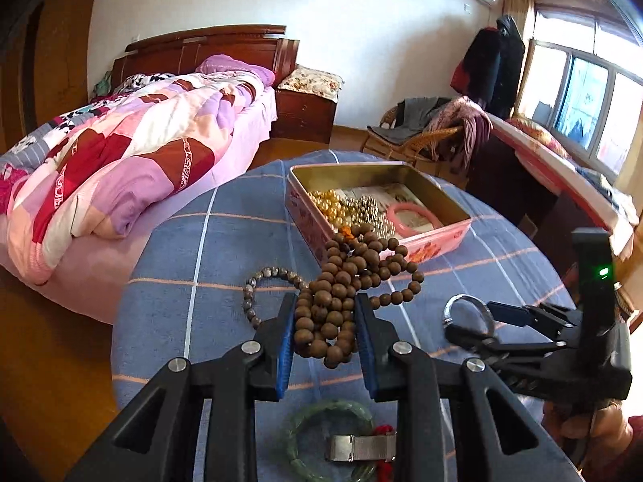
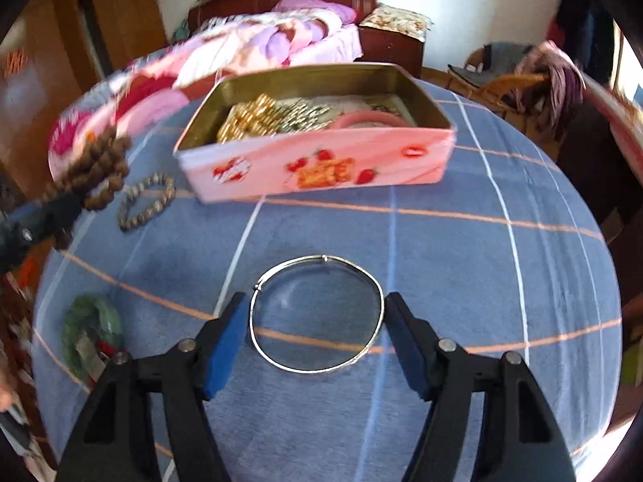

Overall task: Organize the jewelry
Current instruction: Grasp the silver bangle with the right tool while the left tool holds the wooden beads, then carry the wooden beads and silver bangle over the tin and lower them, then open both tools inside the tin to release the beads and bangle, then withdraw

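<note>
So the left gripper sits bottom center of its own view, tilted down toward the table, its blue pads clamped on a bunched strand of brown wooden beads that hangs in front of the pink tin. The right gripper points steeply down at the blue checked cloth, fingers spread wide on either side of a thin silver bangle lying flat; the pads look just clear of the wire, not squeezing it. The tin up top already has gold and silver beads plus a pink bangle in it. A grey bead bracelet lies left of the left gripper. Low in the left view, a green bangle and a metal watch band are half hidden behind the fingers, and the right view's left edge is smeared with blur.
</note>
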A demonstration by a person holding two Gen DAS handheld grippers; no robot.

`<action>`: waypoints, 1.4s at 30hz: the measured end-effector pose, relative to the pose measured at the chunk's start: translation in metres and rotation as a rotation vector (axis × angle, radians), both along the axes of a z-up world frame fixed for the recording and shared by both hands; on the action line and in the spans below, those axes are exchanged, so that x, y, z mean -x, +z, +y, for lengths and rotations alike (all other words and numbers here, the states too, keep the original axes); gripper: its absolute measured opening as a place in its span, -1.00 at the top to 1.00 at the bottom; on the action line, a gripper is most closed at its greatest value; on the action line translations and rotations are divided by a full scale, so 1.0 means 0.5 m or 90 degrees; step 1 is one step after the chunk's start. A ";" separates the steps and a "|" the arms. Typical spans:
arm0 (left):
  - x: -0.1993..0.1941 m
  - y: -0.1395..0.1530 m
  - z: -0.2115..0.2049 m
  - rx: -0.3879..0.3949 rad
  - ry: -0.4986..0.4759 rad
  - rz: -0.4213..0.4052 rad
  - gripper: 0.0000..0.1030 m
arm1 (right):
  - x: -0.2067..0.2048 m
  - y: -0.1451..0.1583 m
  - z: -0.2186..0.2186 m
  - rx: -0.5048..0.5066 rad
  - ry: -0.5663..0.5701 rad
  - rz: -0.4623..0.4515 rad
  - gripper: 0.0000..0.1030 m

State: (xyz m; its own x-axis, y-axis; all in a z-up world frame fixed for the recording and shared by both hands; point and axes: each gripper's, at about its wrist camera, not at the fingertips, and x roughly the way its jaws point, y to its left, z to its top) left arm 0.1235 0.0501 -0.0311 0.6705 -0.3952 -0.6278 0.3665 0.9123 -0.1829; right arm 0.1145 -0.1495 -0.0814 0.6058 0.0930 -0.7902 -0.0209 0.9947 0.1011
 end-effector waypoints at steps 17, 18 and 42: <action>-0.162 0.029 -0.086 0.060 0.059 -0.010 0.45 | -0.135 0.124 -0.066 -0.078 -0.123 -0.197 -0.38; -0.173 0.027 -0.094 0.060 0.061 -0.006 0.45 | -0.146 0.123 -0.065 -0.078 -0.129 -0.202 -0.38; -0.248 -0.045 -0.191 -0.058 0.085 0.008 0.43 | -0.270 0.040 -0.044 -0.079 -0.067 -0.157 -0.47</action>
